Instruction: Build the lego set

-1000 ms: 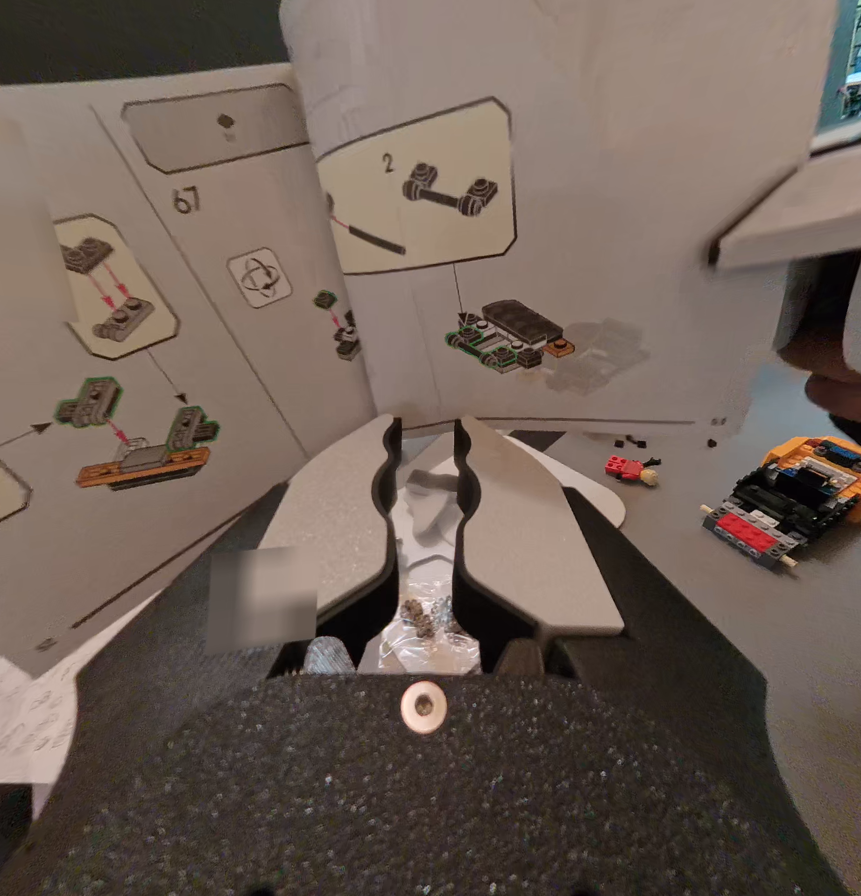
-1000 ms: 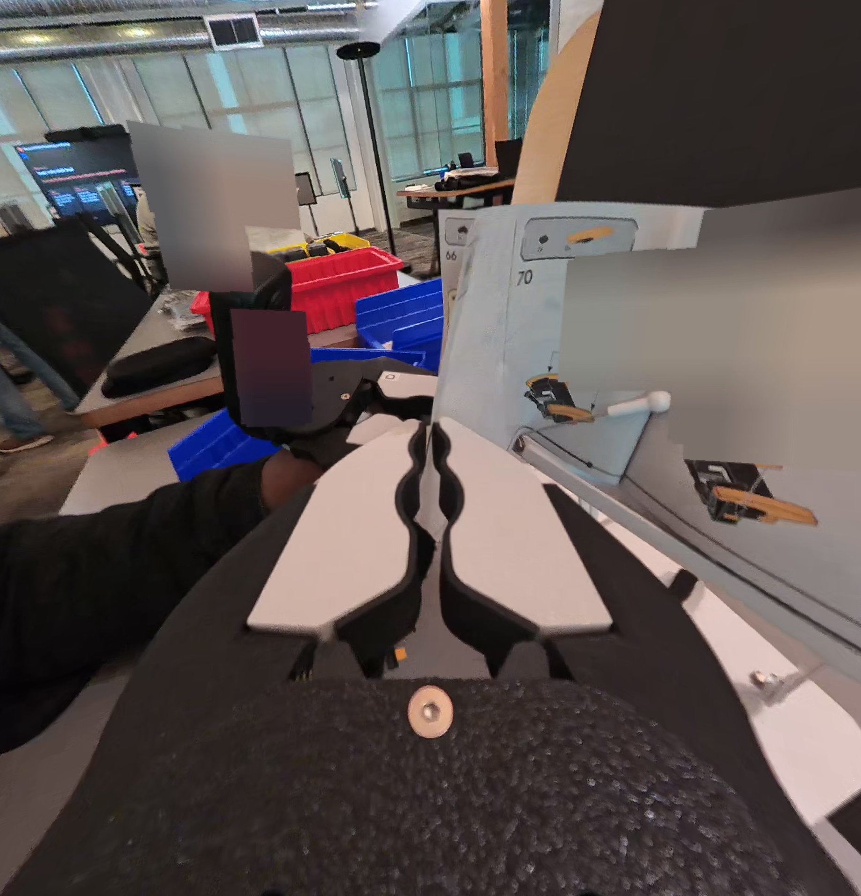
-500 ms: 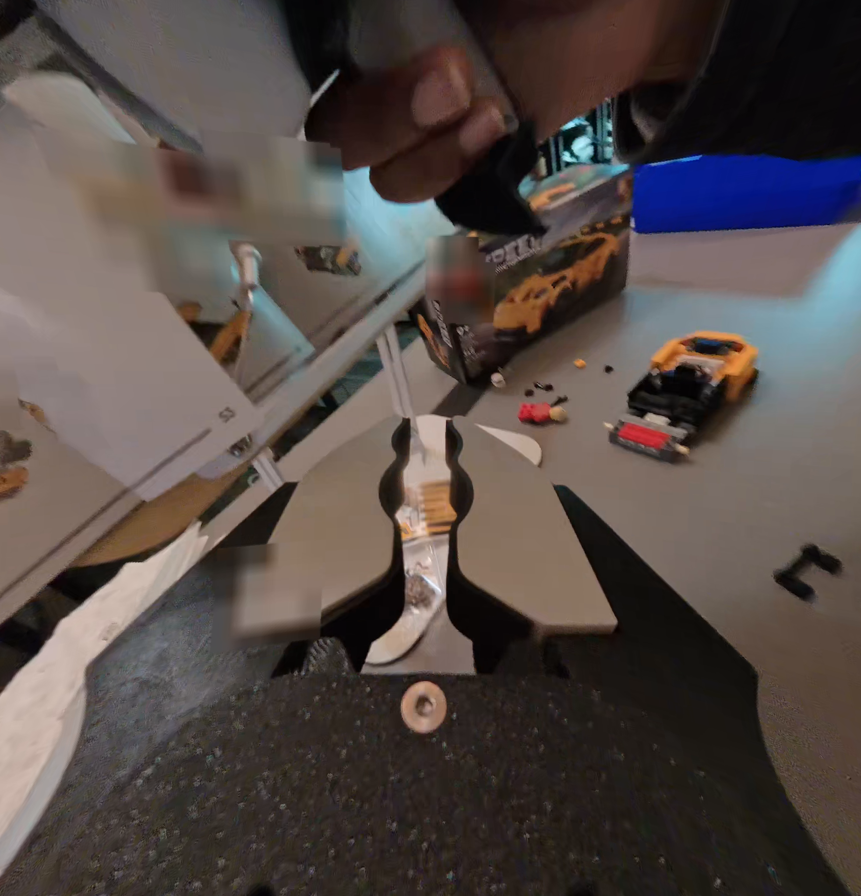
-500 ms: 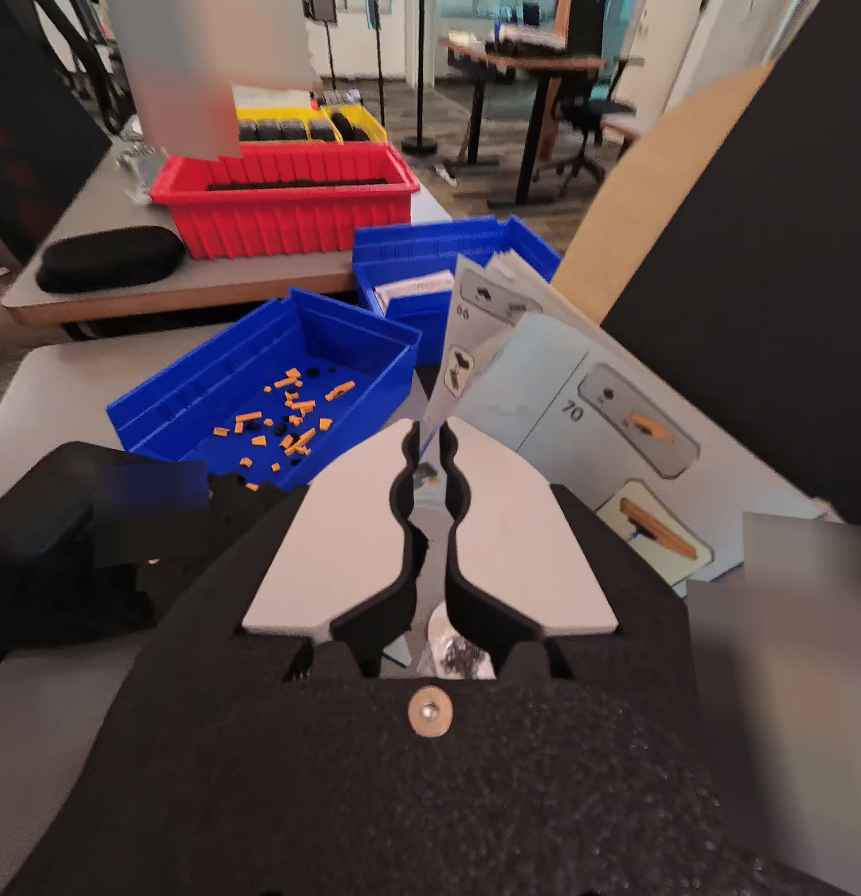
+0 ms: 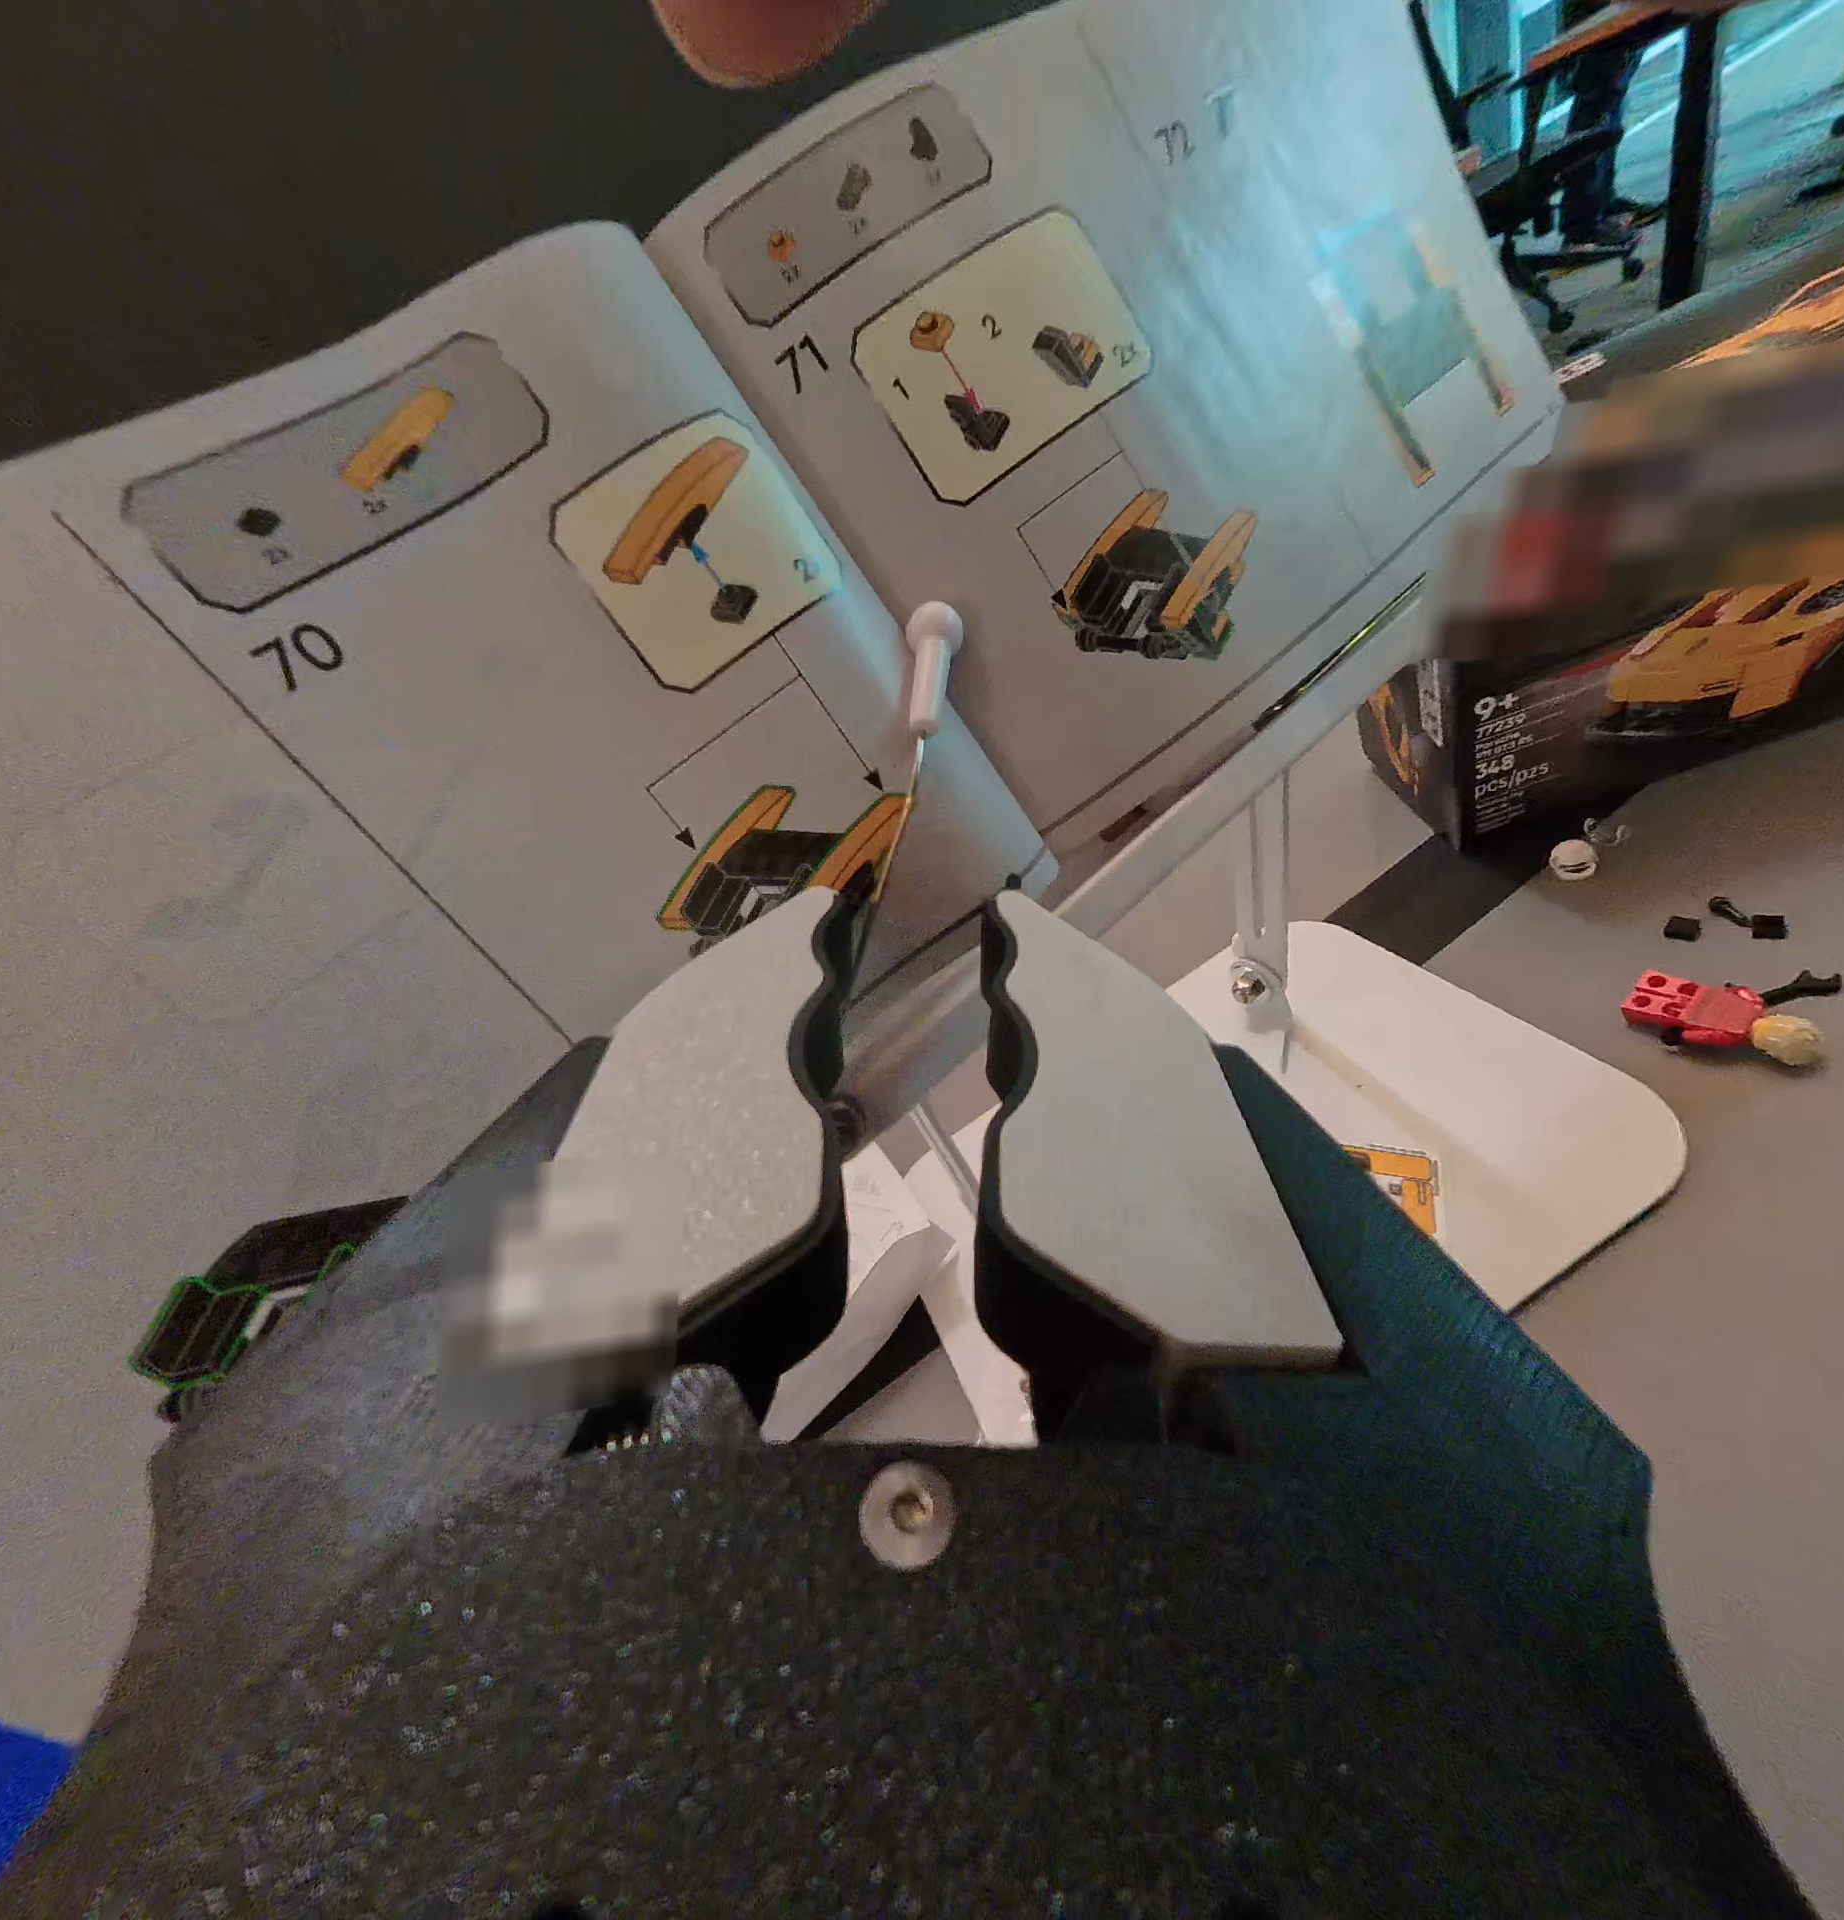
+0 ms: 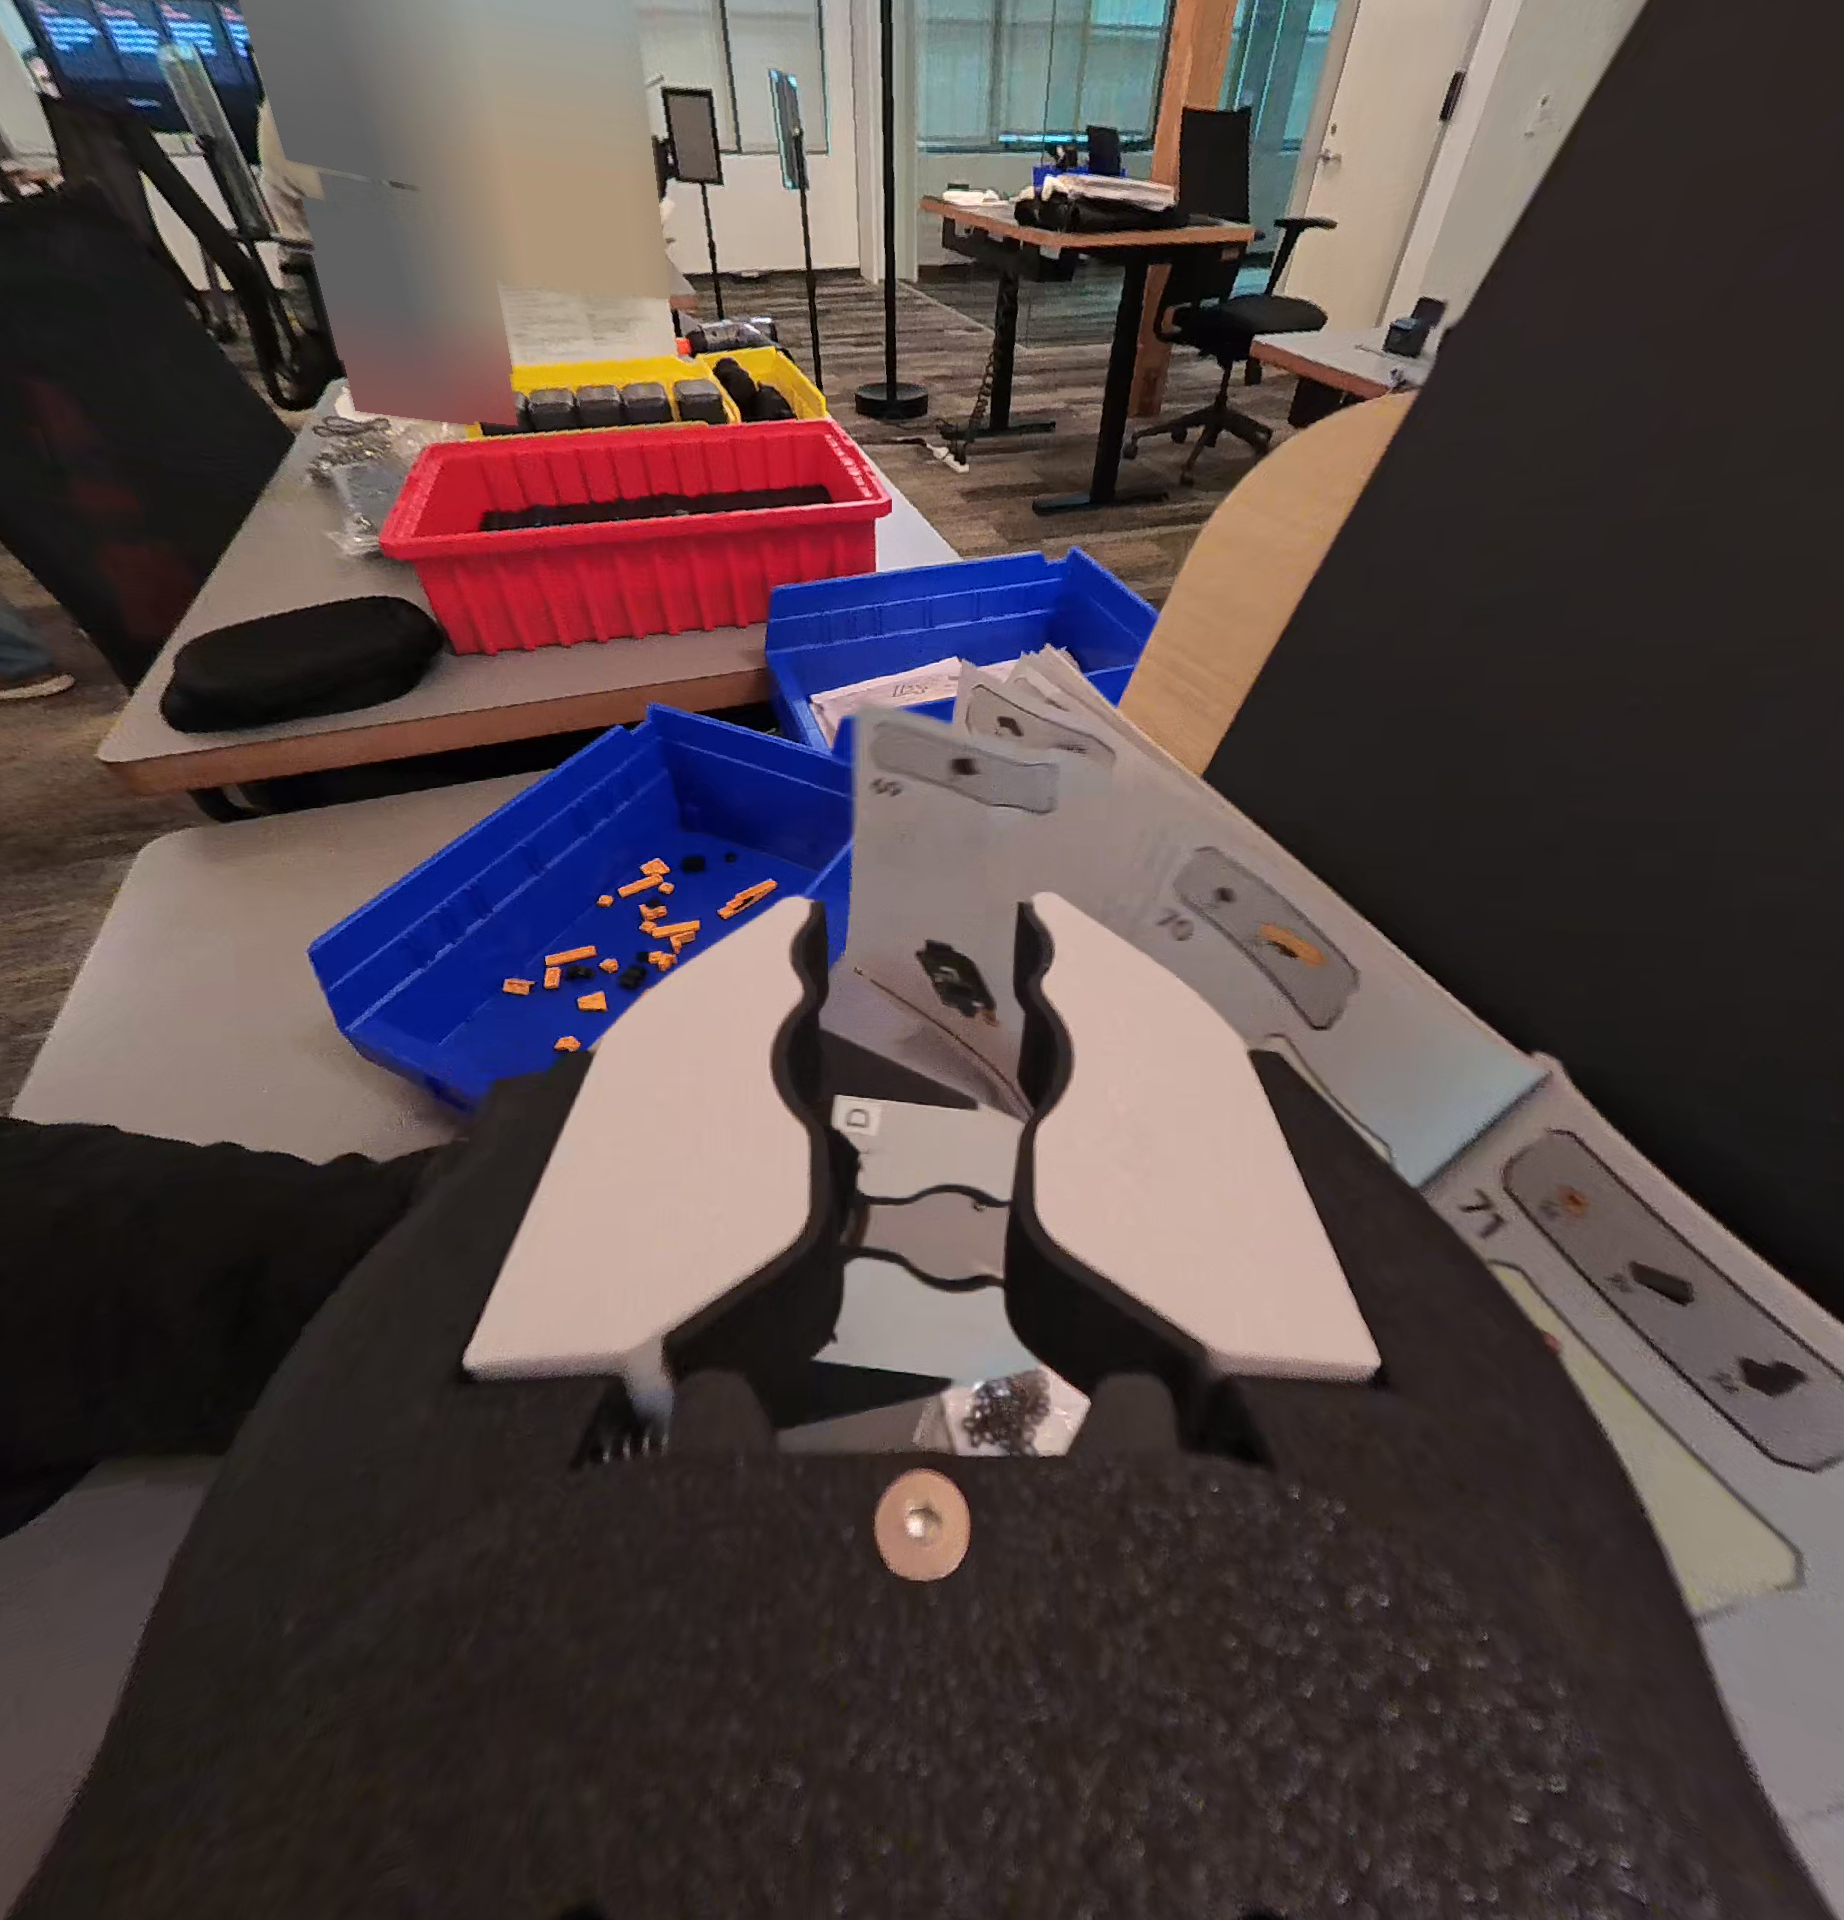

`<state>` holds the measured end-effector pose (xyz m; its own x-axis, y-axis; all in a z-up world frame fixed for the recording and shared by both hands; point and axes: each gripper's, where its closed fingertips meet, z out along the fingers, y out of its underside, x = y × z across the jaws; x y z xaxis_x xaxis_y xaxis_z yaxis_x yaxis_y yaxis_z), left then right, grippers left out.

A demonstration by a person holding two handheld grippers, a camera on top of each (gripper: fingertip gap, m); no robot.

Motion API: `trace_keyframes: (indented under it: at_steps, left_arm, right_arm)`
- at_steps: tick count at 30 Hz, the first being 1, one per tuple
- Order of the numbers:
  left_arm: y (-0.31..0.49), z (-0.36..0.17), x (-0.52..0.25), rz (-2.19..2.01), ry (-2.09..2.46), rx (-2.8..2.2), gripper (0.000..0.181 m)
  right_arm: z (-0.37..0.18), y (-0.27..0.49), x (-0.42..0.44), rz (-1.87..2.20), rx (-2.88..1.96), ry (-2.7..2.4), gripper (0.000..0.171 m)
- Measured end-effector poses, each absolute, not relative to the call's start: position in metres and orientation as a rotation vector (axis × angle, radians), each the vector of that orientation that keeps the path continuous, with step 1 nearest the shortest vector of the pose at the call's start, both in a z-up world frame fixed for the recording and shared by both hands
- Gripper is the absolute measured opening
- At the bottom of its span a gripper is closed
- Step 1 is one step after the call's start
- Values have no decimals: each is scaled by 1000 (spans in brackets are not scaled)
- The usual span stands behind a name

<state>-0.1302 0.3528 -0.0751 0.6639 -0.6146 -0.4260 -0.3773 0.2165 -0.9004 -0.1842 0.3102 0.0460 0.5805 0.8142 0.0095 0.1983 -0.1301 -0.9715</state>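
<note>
Facing the instruction booklet (image 5: pixel 606 665) on its white stand (image 5: pixel 1417 1081), both grippers — left (image 5: pixel 913 914), right (image 6: pixel 918 925) — gaped apart, holding nothing.

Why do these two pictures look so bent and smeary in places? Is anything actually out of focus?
Left wrist view: the wide lens bows the booklet and table edges; the box and far right page are soft, with pale glare on that page. Right wrist view: the lens curves the room, the blue bin is sharp, and the nearest booklet pages at lower right smear. The flat blurry blocks were added afterwards.
</note>
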Motion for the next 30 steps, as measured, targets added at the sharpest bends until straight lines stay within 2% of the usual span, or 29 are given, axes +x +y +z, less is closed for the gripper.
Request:
trace_keyframes:
  at_steps: [4, 11, 15, 21, 25, 30]
  left_arm:
    - [360, -72, -135, -151, 902, -1389, 5]
    - [359, -69, -140, -145, 842, -1305, 2]
    - [362, -63, -148, -266, 739, -1308, 0]
    - [363, -61, -155, -425, 652, -1320, 0]
    - [363, -60, -159, -480, 622, -1321, 0]
    - [362, -60, -164, -547, 573, -1316, 0]
  right_arm:
    - [47, 311, -198, 650, -1649, -885, 35]
    - [39, 325, -216, 517, -1732, -919, 33]
    - [34, 347, -227, 183, -1712, -1092, 32]
    - [37, 370, -273, -328, -1364, -1561, 37]
    - [24, 387, -291, -463, -1344, -1702, 33]
    - [11, 401, -285, -595, -1334, -1760, 0]
